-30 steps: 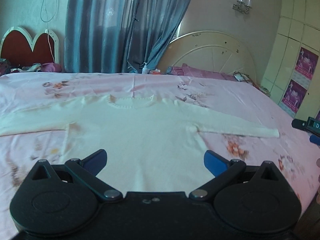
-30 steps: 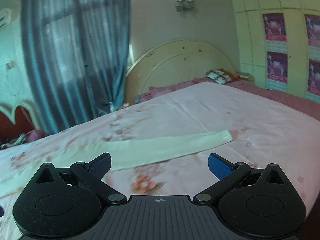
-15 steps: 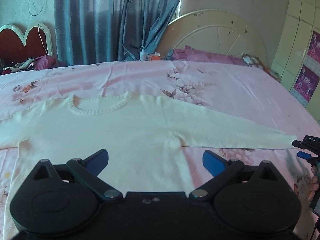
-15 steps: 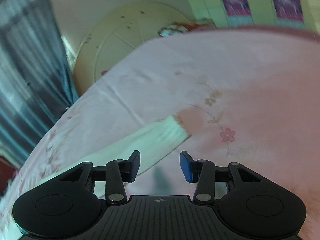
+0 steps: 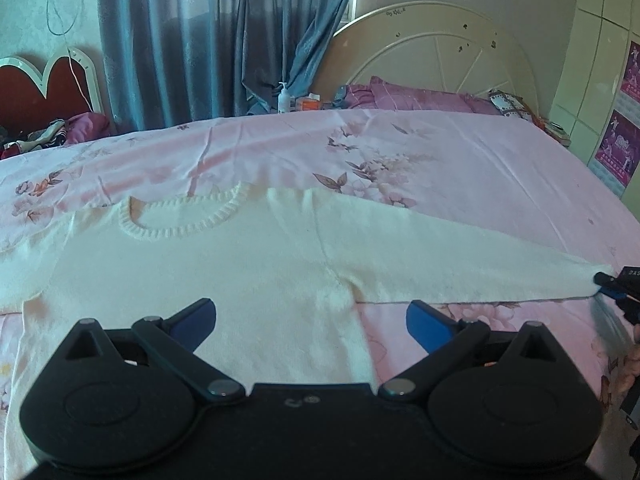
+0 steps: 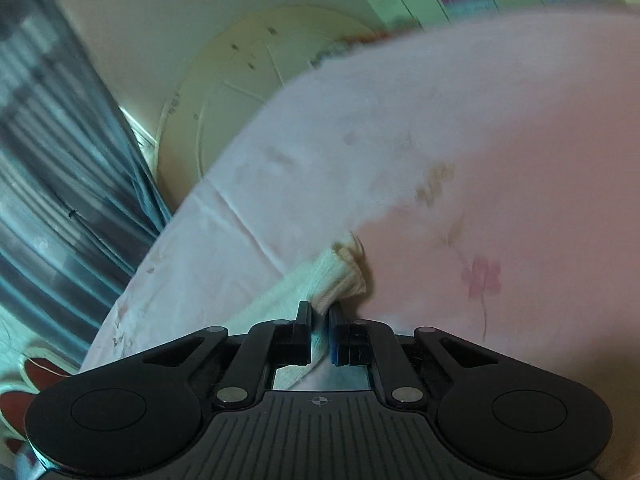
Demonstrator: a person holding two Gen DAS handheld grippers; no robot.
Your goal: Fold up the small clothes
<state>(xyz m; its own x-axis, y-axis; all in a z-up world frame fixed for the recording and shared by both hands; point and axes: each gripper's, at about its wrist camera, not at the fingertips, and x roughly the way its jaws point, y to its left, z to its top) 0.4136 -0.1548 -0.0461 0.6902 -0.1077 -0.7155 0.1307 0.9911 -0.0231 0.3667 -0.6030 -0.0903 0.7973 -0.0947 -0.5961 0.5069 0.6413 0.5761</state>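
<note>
Daylit, bluish cast, fisheye-warped edges, right view motion-blurred

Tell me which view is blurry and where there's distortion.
Right wrist view: motion blur smears the bed and curtain; only the right gripper, jaws shut on the cuff, stays sharp. Left wrist view: sharp, but fisheye bends the bed's edges and corners go dark.

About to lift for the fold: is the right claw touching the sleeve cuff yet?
Touching. In the right wrist view the right claw is shut on the cuff, with the knit pinched between its fingers.
</note>
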